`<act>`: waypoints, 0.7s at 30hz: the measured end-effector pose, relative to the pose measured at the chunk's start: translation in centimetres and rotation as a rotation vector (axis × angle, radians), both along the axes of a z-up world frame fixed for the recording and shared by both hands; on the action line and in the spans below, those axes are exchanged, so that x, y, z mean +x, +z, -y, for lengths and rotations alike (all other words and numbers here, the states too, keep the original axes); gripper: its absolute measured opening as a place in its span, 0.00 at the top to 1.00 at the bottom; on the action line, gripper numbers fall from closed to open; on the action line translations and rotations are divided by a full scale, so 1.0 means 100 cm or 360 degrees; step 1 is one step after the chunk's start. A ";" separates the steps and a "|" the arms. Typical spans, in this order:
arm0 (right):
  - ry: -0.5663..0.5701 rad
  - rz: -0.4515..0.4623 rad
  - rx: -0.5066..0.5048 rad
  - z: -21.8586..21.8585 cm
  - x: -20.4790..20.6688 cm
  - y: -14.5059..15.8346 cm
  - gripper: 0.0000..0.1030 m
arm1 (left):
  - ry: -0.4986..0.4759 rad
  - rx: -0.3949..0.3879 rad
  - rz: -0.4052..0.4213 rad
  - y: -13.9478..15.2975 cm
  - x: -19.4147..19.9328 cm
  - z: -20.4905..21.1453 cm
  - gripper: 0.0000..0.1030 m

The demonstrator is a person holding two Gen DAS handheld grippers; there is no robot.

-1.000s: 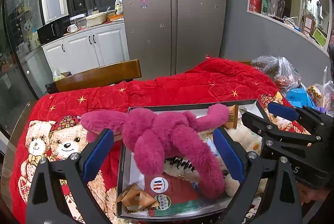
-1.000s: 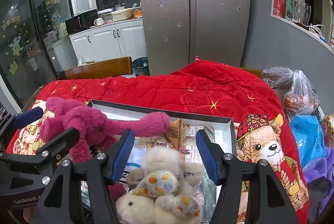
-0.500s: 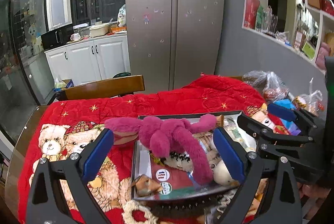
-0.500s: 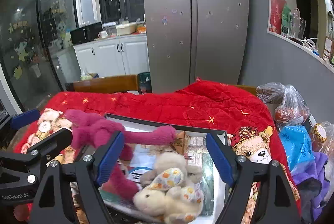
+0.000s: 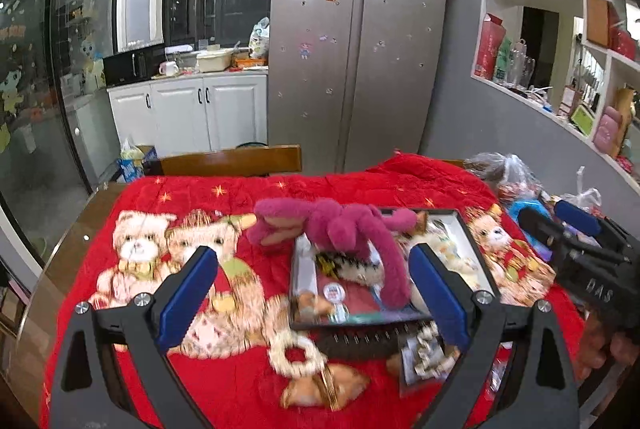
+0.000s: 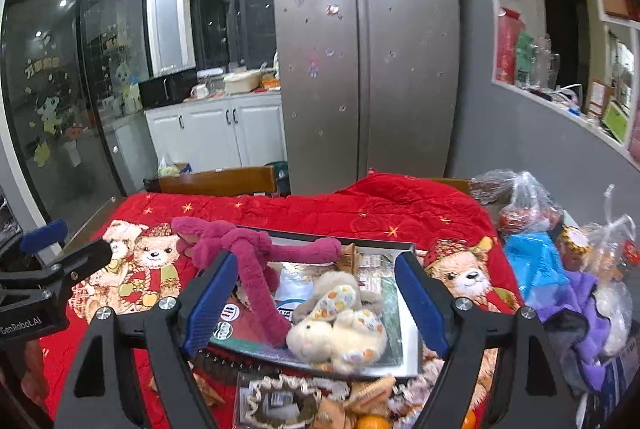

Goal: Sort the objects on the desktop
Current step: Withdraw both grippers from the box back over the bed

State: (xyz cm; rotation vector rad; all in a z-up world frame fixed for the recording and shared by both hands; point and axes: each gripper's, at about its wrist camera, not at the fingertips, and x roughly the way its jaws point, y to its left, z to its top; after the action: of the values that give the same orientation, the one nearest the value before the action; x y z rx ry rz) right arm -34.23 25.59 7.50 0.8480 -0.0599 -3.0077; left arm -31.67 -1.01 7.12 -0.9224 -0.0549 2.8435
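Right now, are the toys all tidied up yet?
Partly. The pink plush and the cream bunny lie in the tray. Both the left gripper and right gripper are open and empty. The woven ring and wrapped bits in front are left.

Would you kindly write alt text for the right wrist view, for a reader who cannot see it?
The open right gripper hovers empty above a shallow box on a red bear-print blanket. A cream plush rabbit lies in the box, and a long-limbed magenta plush toy drapes over its left rim. The left gripper shows at the left edge; a steel fridge stands behind.
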 end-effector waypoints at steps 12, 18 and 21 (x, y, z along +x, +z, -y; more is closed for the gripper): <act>-0.0170 -0.0061 -0.0059 -0.021 0.109 -0.027 0.19 | 0.0037 -0.0087 0.0043 -0.057 0.109 -0.005 0.00; -0.0200 0.0049 -0.0051 -0.032 0.125 -0.056 0.19 | 0.0001 0.0053 0.0111 -0.078 0.115 -0.004 0.00; -0.0172 0.0056 -0.0063 -0.034 0.128 -0.060 0.19 | -0.0001 0.0119 0.0100 -0.078 0.110 0.001 0.00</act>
State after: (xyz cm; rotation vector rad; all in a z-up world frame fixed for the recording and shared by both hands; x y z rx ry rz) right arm -21.45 28.95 1.52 0.9237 -0.1704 -3.0796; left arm -20.71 -1.07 -0.66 -0.9958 -0.1666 2.7908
